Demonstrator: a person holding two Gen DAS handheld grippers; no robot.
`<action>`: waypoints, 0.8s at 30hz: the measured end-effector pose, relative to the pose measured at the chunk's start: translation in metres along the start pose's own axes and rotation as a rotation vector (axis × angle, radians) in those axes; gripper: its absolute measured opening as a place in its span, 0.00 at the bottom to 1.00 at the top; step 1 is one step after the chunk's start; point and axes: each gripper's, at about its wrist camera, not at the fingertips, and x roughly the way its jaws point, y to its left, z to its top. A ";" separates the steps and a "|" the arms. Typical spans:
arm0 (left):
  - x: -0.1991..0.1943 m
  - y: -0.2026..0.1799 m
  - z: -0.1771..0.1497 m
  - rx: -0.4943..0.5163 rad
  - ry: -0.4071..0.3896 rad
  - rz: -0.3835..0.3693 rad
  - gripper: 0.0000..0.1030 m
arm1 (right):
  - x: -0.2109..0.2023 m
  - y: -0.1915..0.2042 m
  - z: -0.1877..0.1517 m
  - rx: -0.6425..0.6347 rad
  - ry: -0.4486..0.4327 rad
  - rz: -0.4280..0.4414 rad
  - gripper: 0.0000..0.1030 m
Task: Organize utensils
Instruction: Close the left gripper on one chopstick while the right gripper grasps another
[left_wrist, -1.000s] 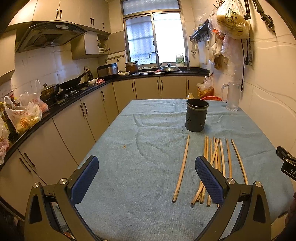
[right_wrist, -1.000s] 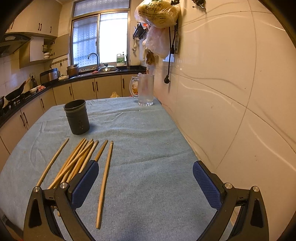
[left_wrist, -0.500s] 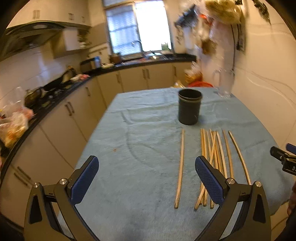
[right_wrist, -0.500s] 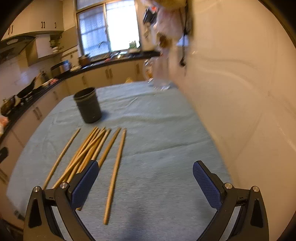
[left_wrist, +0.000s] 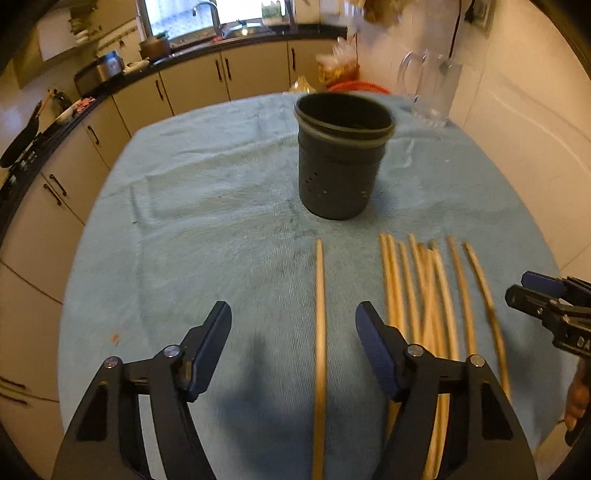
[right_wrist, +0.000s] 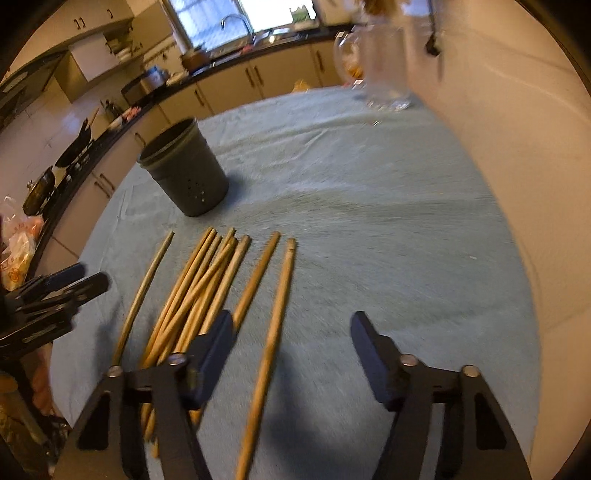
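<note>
A dark perforated utensil holder (left_wrist: 341, 158) (right_wrist: 184, 173) stands upright on the teal cloth. Several wooden chopsticks (left_wrist: 424, 295) (right_wrist: 199, 295) lie side by side in front of it. My left gripper (left_wrist: 292, 314) hovers tilted down over a lone chopstick (left_wrist: 319, 332) at the left of the row; its jaws are closing, the stick lies between them, and the pads do not touch it. My right gripper (right_wrist: 291, 325) is closing too, over the rightmost chopstick (right_wrist: 275, 332), with the pads clear of it. Each gripper shows at the edge of the other's view.
A clear glass pitcher (left_wrist: 432, 85) (right_wrist: 384, 66) stands at the table's far right, by the tiled wall. Kitchen counters and cabinets (left_wrist: 192, 81) run along the left and back. The teal cloth (left_wrist: 203, 221) covers the table.
Both grippers have swung forward and down toward the chopsticks, so holder and sticks look larger. Both pairs of jaws are narrower than before.
</note>
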 end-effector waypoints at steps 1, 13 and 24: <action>0.008 -0.001 0.003 0.002 0.015 0.000 0.60 | 0.009 0.002 0.005 -0.011 0.018 -0.008 0.58; 0.065 -0.011 0.032 0.040 0.150 -0.045 0.29 | 0.053 0.017 0.040 -0.082 0.129 -0.132 0.43; 0.041 -0.004 0.030 -0.001 0.062 -0.059 0.05 | 0.047 0.014 0.057 -0.049 0.128 -0.091 0.07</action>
